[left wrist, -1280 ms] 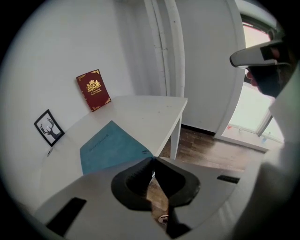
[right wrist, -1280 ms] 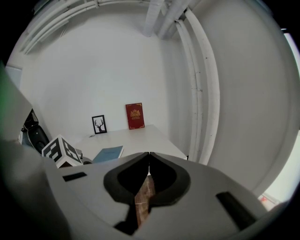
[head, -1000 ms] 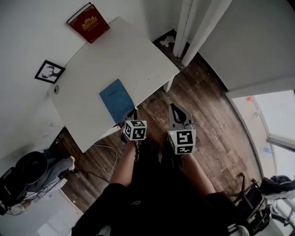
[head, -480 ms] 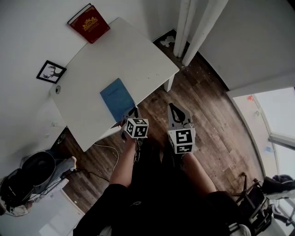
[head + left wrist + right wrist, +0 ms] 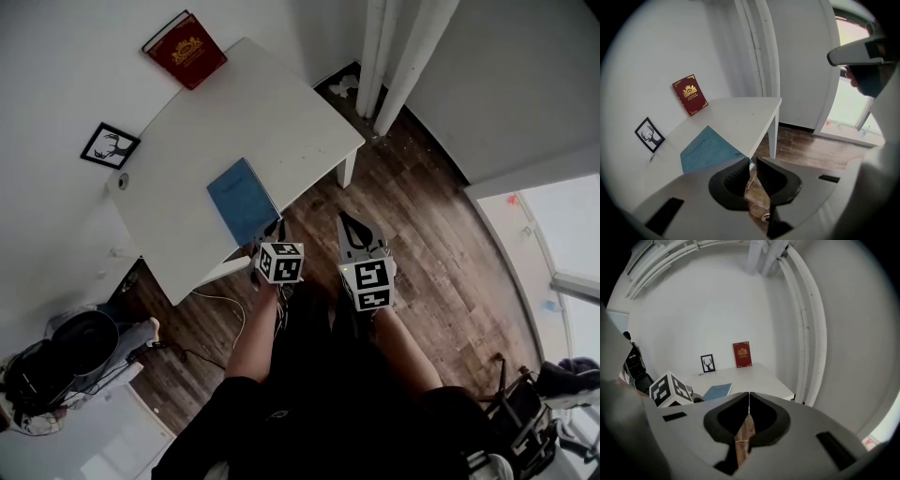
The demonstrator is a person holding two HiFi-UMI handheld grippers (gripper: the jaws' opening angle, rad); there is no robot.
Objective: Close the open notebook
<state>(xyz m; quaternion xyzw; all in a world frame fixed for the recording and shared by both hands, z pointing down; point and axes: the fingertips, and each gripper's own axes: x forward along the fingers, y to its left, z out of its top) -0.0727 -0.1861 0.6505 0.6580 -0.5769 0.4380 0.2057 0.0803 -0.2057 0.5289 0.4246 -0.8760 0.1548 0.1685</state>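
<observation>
Blue notebook point(image 5: 243, 200) lies shut, flat on white bench point(image 5: 281, 103) at its near edge, just ahead of L tool point(image 5: 753, 161). L tool: jaws slightly apart, have just been opening, nothing btwn them, clear of notebook. R tool point(image 5: 749, 394), beside L tool over wood floor point(image 5: 422, 234): jaws together, empty. Red book point(image 5: 185, 49) & framed deer pic point(image 5: 110, 146) stand vs wall, well beyond both tools.
</observation>
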